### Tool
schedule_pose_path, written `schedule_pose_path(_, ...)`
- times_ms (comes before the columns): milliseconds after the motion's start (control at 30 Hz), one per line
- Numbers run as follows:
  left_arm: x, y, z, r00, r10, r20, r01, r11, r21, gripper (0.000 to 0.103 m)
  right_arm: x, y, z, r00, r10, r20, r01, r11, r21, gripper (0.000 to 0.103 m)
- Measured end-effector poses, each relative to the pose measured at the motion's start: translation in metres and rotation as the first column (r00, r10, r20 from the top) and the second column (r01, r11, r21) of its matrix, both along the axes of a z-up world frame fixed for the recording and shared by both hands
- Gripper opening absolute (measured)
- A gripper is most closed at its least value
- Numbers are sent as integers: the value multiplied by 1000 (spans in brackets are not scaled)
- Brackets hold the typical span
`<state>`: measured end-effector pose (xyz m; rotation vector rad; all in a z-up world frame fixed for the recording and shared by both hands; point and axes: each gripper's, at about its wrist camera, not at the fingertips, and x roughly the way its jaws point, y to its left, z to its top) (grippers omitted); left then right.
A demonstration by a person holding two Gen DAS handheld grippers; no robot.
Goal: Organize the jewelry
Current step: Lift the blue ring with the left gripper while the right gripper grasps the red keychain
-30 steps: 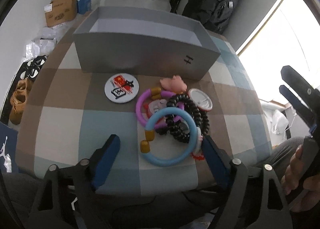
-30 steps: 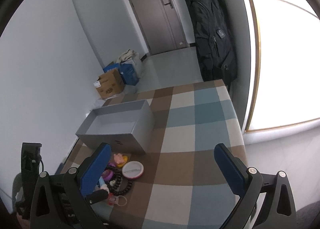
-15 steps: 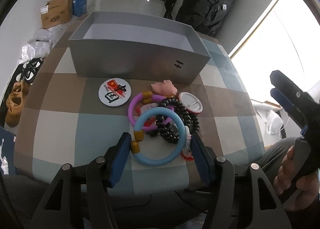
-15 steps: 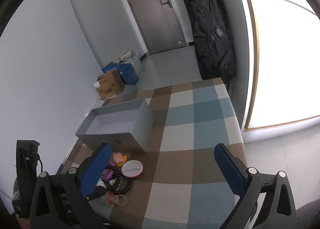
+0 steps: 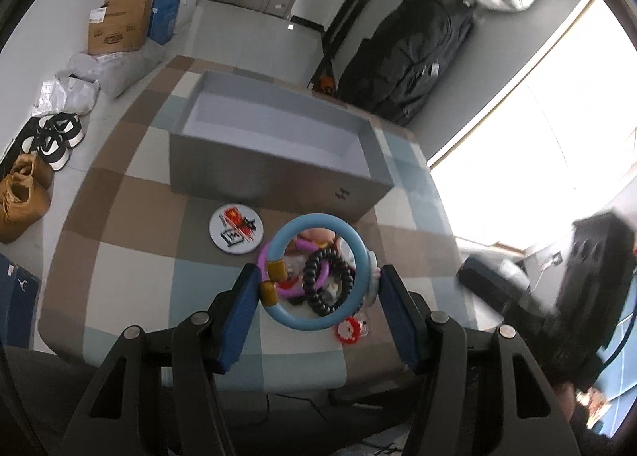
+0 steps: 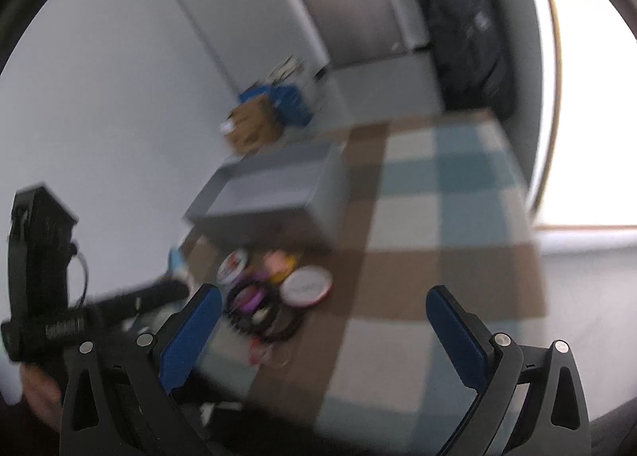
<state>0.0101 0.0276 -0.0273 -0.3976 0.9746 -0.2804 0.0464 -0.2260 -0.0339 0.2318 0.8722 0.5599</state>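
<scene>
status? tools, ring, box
Left tool shut on blue ring, lifting. Right tool open, empty. Grey box ahead, nothing blocking.

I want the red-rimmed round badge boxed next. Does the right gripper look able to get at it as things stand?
Probably yes: the right gripper is open and holds nothing, and the red-rimmed badge lies uncovered at the pile's edge, bare tablecloth beside it. The view is blurred.
</scene>
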Motion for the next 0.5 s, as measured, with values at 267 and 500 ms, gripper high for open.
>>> schedule_pose_path(267, 1, 20, 7, 998, 60, 17, -59, 996, -71, 55, -10, 43, -30, 978, 167, -123, -172, 985, -32, 76)
schedule_pose_path(500, -1, 26, 11, 997, 71, 24, -68, 993, -95, 55, -20, 75, -41, 973, 214, -89, -228, 955, -189, 53)
